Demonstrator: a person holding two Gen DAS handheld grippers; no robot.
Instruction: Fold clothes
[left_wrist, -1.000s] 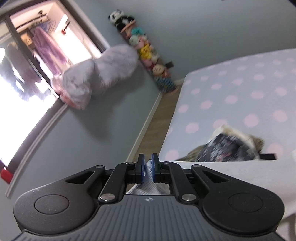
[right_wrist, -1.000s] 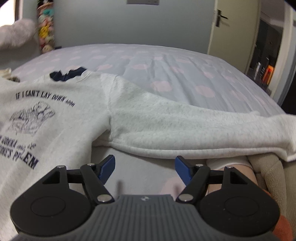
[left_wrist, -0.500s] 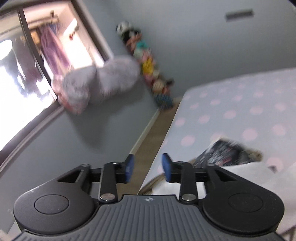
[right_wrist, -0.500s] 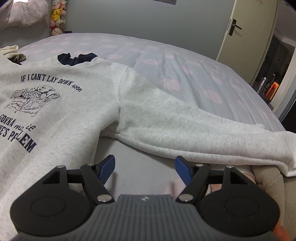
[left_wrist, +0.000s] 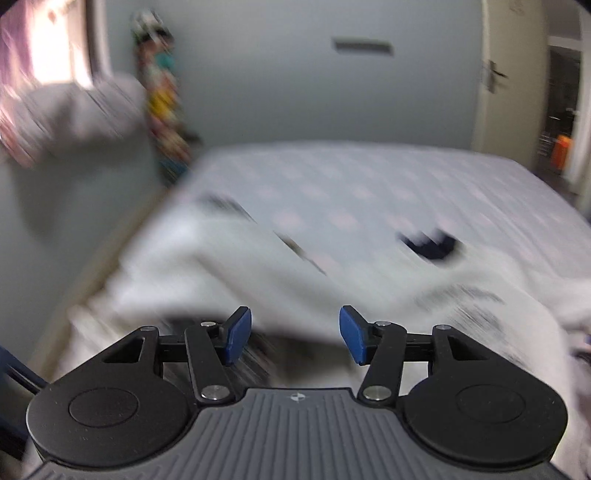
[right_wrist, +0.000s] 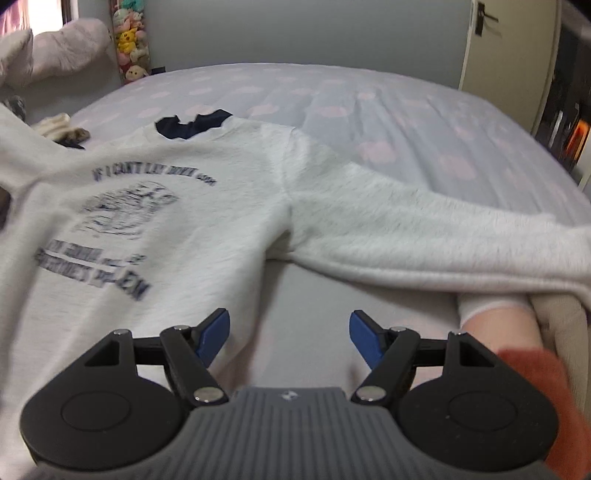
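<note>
We lay the sweatshirt (right_wrist: 207, 236) flat on the bed (right_wrist: 406, 110) for folding; left gripper (left_wrist: 293, 334) jaws opening, empty; right gripper (right_wrist: 290, 336) jaws apart, empty.

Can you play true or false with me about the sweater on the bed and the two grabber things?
1. The sweatshirt is light grey with dark blue writing on its front. True.
2. The right gripper is squeezing the sweatshirt's sleeve. False: its jaws stand open and empty, and the sleeve lies further up the bed.
3. The bed sheet has pink spots. True.
4. The sweatshirt is already folded into a neat square. False: it lies spread out, with the sleeve stretched off to the side.
5. The left gripper is clamped shut on cloth. False: its jaws are opening and no cloth is pinched between them.
6. Stuffed toys are stacked by the wall. True.
</note>
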